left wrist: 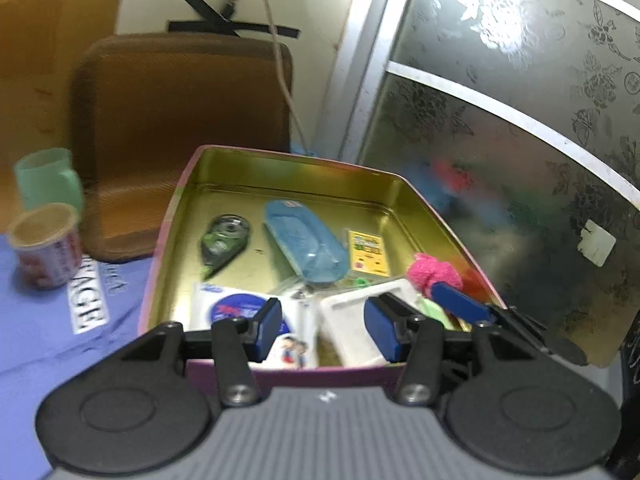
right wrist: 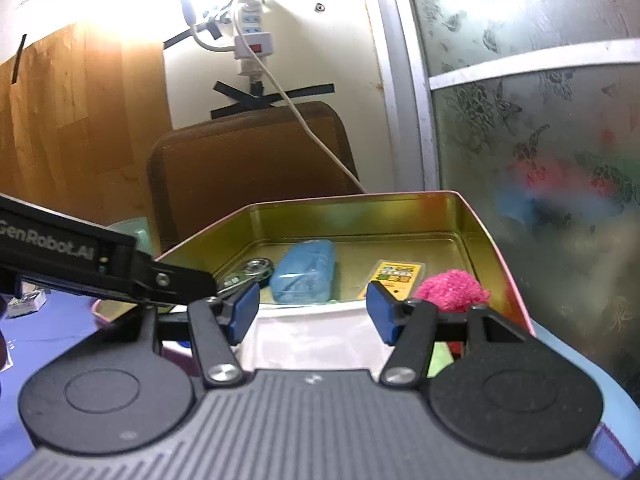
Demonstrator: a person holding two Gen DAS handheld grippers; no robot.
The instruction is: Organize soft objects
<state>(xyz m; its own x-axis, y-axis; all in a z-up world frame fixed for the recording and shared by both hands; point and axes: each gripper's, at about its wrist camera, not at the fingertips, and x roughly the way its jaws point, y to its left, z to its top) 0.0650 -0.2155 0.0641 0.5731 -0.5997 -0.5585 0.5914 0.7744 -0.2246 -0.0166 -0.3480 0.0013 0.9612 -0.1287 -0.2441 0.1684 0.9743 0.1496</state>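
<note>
Hovering over the tin [left wrist: 188, 184], both grippers' jaws gape empty; pink pompom [right wrist: 452, 290] sits just right of the right gripper [right wrist: 314, 314].

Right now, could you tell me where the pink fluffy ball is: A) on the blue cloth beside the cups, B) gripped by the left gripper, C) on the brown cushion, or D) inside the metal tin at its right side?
D: the pink fluffy ball lies inside the metal tin against its right wall, and both grippers are open and empty.

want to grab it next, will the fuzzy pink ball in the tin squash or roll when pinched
The fuzzy pink yarn pompom looks loose-fibred, so it will probably squash and feel light. Its round shape might roll, though the gold metal tin wall beside it should stop it.
</note>
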